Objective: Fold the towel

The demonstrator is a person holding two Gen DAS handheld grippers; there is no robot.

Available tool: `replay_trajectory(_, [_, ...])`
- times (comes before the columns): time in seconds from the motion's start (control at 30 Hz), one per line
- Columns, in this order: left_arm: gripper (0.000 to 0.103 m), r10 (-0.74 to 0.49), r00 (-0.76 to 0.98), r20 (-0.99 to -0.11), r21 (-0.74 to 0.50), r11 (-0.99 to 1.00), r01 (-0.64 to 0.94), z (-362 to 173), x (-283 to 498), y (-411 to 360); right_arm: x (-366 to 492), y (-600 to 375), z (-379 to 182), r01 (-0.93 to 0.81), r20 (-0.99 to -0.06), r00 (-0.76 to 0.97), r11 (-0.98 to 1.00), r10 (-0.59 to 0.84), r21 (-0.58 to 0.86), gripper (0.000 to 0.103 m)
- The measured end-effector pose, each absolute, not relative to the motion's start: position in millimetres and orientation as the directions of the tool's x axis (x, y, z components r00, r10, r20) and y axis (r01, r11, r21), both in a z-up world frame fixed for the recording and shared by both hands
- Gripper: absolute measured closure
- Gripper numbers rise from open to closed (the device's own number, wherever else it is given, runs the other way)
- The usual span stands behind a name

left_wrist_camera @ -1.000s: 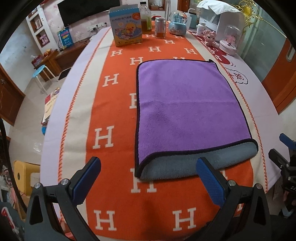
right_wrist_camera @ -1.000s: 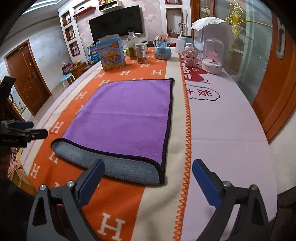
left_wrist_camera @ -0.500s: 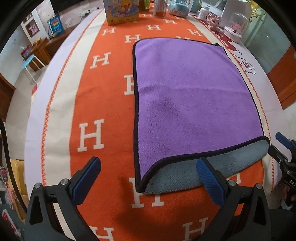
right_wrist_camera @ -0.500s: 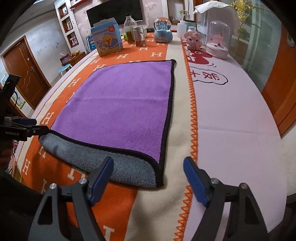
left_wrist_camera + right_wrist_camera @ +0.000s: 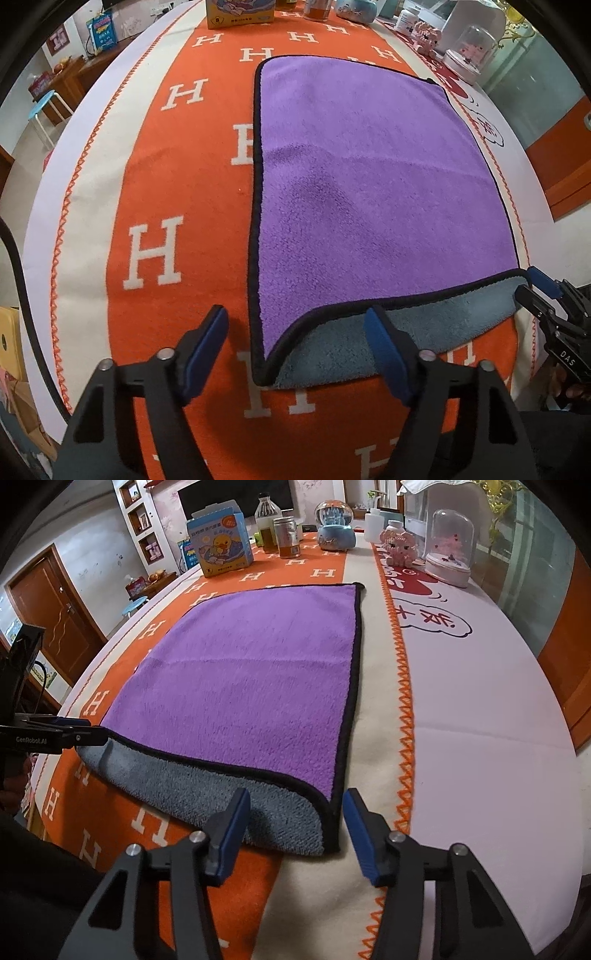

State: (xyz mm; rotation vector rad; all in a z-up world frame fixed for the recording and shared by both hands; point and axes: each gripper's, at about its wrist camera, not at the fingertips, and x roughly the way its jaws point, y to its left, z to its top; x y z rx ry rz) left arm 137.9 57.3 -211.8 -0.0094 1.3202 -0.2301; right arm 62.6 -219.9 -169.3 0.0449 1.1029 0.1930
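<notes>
A purple plush towel (image 5: 369, 192) with black piping lies folded flat on the orange-striped tablecloth (image 5: 177, 177), grey underside showing along its near edge.

Cloth (image 5: 155, 184): white "H" letters repeat on the orange, ahead of and beside the fingers.
Left gripper (image 5: 55, 734): "GenRobot.AI", far left of the right fingers.
Right gripper (image 5: 546, 295): "DAS", right of the left fingers.
Box (image 5: 240, 14): "8".

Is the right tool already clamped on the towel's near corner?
No. The right tool stands open, its blue fingers either side of the purple towel's near corner, not closed on it.
</notes>
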Motion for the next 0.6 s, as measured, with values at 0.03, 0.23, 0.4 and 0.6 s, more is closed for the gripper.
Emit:
replay_trajectory(0.03, [0.03,-0.169,0.225,-0.96,-0.134,0.978,0.162,-212.6,137.9,56.5,62.2,-219.7,-169.8,-0.134,-0.883,0.435,0.982,0.178,0.132,0.054])
replay_trajectory(0.23, [0.042,-0.174,0.213,-0.962,-0.138,0.975,0.172,-216.4,135.4,50.0,59.0,-218.4,-170.6,-0.146,-0.883,0.432,0.98,0.183,0.132,0.061])
replay_trajectory(0.4, [0.055,-0.164,0.223,-0.961,-0.128,0.977,0.169,-214.4,132.7,51.9,57.8,-219.9,-171.4,-0.145,-0.885,0.431,0.982,0.176,0.124,0.069])
replay_trajectory(0.6, [0.066,-0.158,0.241,-0.958,-0.123,0.981,0.153,-209.5,127.7,59.5,56.3,-222.8,-171.5,-0.14,-0.888,0.427,0.983,0.171,0.122,0.079])
